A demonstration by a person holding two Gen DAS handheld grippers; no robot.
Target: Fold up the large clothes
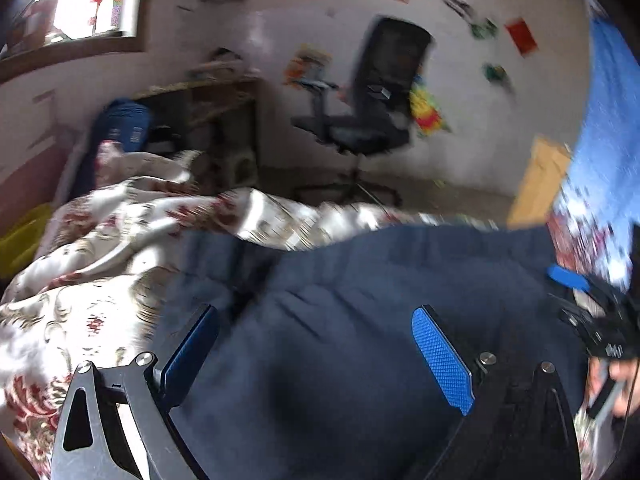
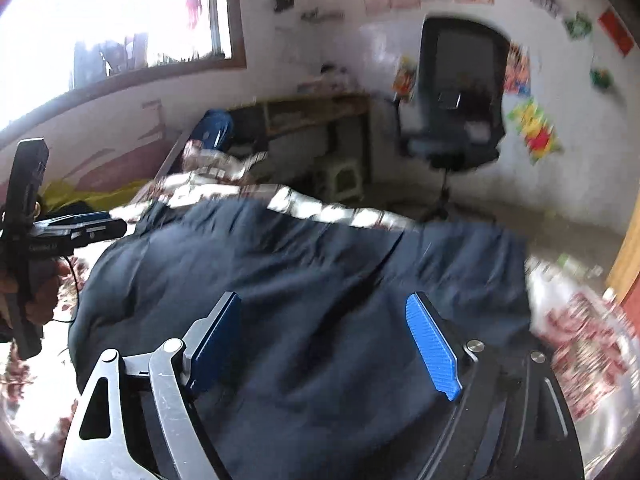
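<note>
Left claw (image 1: 316, 344) hung over the dark navy garment (image 1: 360, 288) with its blue pads spread wide, gripping nothing; right claw (image 2: 324, 336) matched it, released and hovering above the same cloth (image 2: 304, 264); the garment lay rumpled across the bed, on top of a floral bedspread (image 1: 100, 232) that showed around its edges; both views were blurred; beyond the bed's far edge stood a black office chair (image 1: 380, 92) against the white wall, with a wooden desk (image 1: 208, 96) to its left and a bright window (image 2: 112, 12) above.
</note>
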